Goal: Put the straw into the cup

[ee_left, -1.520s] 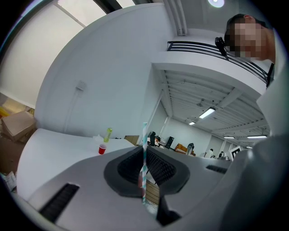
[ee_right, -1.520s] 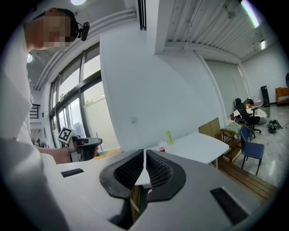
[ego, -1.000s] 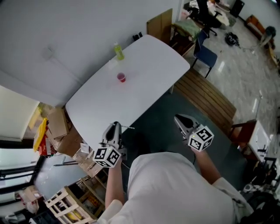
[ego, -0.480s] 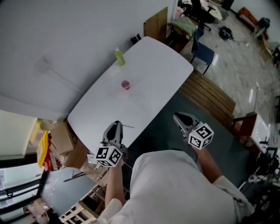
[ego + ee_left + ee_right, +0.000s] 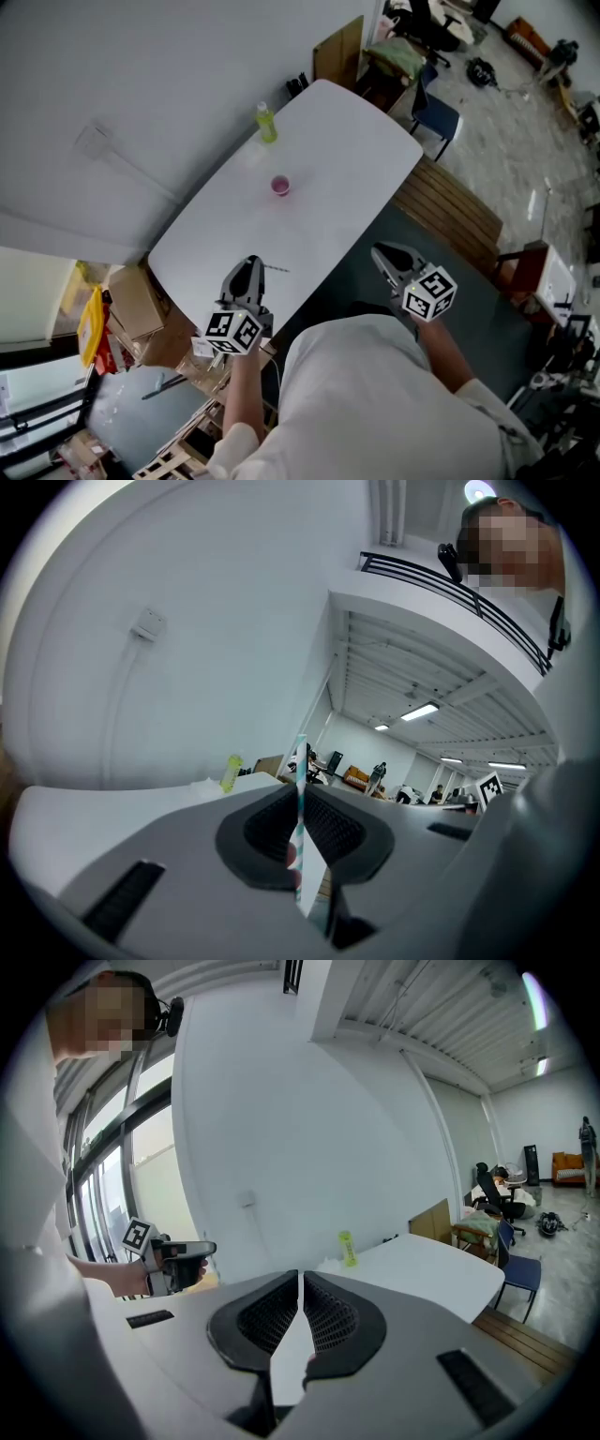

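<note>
shirt (image 5: 375,403): white, short-sleeved | left gripper (image 5: 249,269), right gripper (image 5: 383,252): grey, black-and-white marker cubes | fingers (image 5: 324,1318): dark, ribbed

Place looked like big open office or work hall. Long white table (image 5: 323,178) stood by bare white wall (image 5: 141,66). Office chairs (image 5: 439,26) sat at far end, blue chair (image 5: 438,113) near table. Cardboard boxes (image 5: 133,302) were piled by table end. Floor (image 5: 511,127) was shiny grey. High ceiling had long strip lights (image 5: 422,711). People (image 5: 379,774) stood far off.
</note>
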The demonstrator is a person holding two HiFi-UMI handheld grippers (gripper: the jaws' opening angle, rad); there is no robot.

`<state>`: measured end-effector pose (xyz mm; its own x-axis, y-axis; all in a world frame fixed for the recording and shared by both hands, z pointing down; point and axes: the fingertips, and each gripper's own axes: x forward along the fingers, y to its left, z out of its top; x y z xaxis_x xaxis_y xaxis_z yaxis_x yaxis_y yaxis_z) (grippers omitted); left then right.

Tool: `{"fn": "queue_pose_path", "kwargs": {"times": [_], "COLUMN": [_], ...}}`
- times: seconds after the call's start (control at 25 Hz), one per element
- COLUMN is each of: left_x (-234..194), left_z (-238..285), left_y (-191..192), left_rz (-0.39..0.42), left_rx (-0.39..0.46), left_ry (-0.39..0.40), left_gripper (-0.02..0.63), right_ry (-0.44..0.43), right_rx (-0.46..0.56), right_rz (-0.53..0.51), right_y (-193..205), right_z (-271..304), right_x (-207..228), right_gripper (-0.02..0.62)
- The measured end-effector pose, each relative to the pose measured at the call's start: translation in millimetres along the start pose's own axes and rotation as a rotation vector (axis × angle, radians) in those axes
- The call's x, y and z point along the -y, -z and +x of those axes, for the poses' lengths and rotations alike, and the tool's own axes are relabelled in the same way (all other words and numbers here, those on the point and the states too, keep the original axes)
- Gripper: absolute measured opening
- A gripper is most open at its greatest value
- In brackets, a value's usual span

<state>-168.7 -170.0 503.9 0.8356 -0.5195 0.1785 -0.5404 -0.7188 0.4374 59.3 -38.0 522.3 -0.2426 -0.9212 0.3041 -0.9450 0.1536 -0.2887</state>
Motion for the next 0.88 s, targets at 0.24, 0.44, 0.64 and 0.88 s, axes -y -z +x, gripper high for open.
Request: {"fn": "queue_pose_path", "kwargs": {"times": [0.24,0.44,0.64,0.88], "left_x": [-4,-7,-8,-14], "left_z": [0,3,8,18], "left_y": [2,-2,-4,-10], "left_rz": [-0.017,-0.02,-0.025,-0.044], "left_rx": [0.003,0.017,0.039,0.069], "left_ry": [-0.004,-0.017,-0.052,-0.121], "left_gripper": [0.023,0.023,0.023,0.023], "right_ry": [-0.007,-0.026,-0.073,-0.161], "right_rx": [0.002,-0.007,-0.025,-0.048], "right_rz": [0.001,-0.007,-0.008,-0.029], "right_y": [-4,-5,-6,-21], "right_z": [10,20,36,72], "right_x": [-2,0,8,19], "right_gripper": [0.04,0.04,0.04,0.04]}}
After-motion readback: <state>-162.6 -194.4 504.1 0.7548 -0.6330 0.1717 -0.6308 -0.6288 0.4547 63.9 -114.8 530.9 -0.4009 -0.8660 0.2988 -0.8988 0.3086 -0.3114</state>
